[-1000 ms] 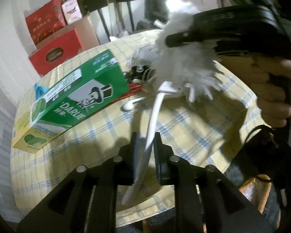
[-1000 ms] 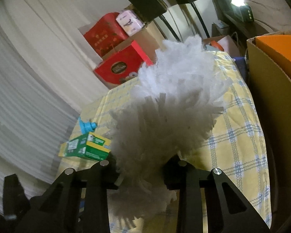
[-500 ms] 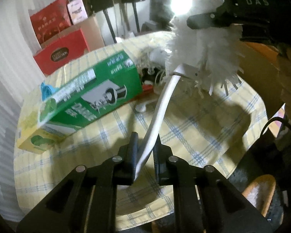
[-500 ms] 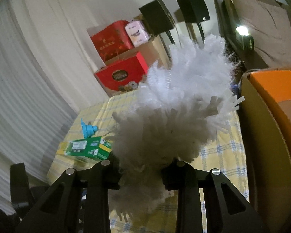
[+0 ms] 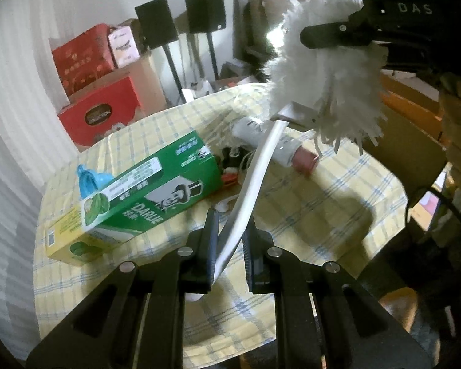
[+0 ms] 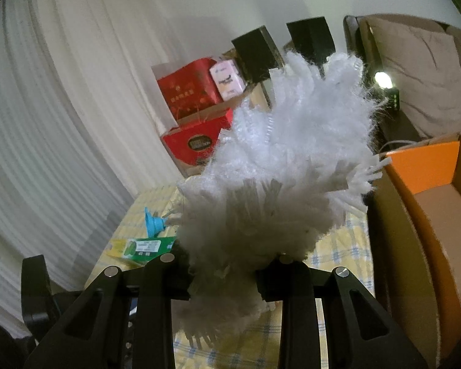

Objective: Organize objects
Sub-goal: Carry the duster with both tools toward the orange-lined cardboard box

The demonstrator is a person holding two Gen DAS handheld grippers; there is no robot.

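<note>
The duster's white handle (image 5: pixel 252 181) was clamped in the left gripper (image 5: pixel 229 243); its fluffy head (image 6: pixel 279 181), ahead, was pinched by the right gripper (image 6: pixel 224 279).

— What colours lay on the bench (image 5: pixel 338 184)?
— Its cloth was pale yellow with blue checks. The carton (image 5: pixel 144 196), left of centre, was green and yellow; the duster (image 5: pixel 332 92), upper right, white; both claws black.
— And upper left?
— Red boxes (image 5: pixel 98 113).
</note>
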